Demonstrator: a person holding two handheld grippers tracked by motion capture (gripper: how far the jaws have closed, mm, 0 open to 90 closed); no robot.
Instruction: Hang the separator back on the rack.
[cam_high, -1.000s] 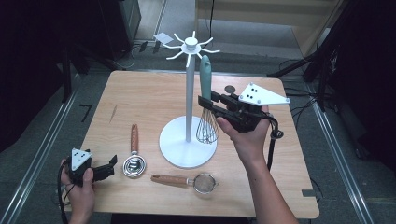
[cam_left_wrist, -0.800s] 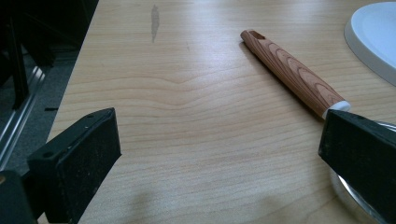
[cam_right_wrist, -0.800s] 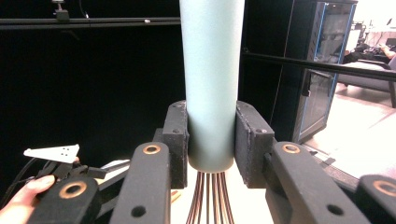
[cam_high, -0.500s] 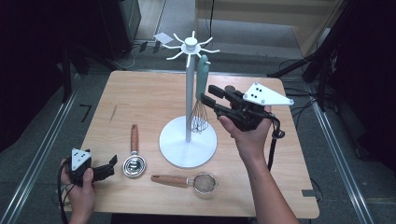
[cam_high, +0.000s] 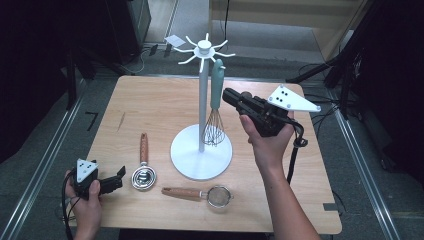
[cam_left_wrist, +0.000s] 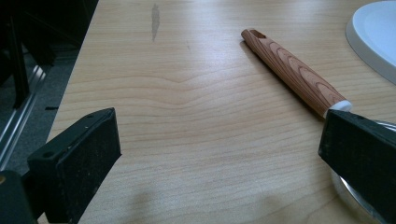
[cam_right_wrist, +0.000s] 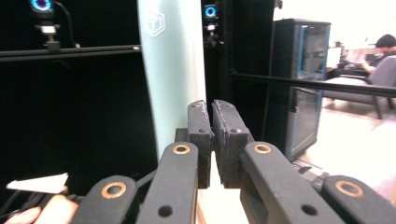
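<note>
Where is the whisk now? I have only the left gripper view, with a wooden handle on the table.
Observer: The whisk hangs on the stand.
Operator: Does the right gripper hold it?
Observer: No. The right gripper has just been closing and is shut with nothing between its jaws, beside the whisk's handle.
Operator: What lies near the stand?
Observer: A strainer lies in front of its base.
</note>
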